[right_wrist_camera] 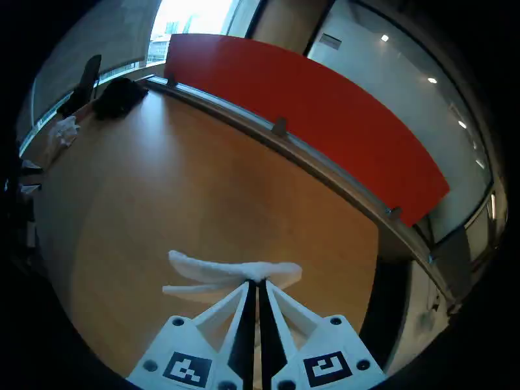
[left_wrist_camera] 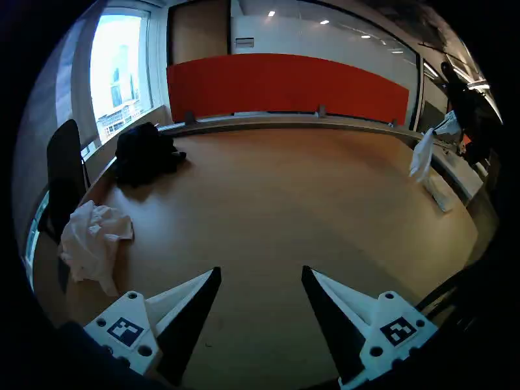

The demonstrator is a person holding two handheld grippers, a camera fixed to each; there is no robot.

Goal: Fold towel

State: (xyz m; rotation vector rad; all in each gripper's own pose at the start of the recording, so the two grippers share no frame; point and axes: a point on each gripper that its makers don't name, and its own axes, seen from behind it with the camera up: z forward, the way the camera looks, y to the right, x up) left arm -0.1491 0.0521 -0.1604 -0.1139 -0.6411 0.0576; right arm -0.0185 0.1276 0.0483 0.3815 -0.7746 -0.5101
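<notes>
Nearest the lens in the left gripper view, the white two-finger left gripper (left_wrist_camera: 260, 269) hovers over the light brown wooden tabletop (left_wrist_camera: 279, 195), its jaws spread wide with only bare wood between them. At the table's left edge a dark office chair (left_wrist_camera: 65, 162) stands beside a crumpled white cloth heap (left_wrist_camera: 91, 240). Farther back lies a black, soft bundle (left_wrist_camera: 144, 153), and the long red partition panel (left_wrist_camera: 286, 84) runs behind the table. At the far right of that view a white cloth hangs down near the table's edge, well apart from the left gripper's jaws. In the right gripper view the white right gripper (right_wrist_camera: 257, 283) is closest, its jaws pressed together and pinching the white towel (right_wrist_camera: 221, 268). The towel bunches right at the fingertips and spreads out to either side of them, a longer lobe to the left and a shorter one to the right, above the wood. The crumpled heap and the black bundle sit far off at the upper left.
</notes>
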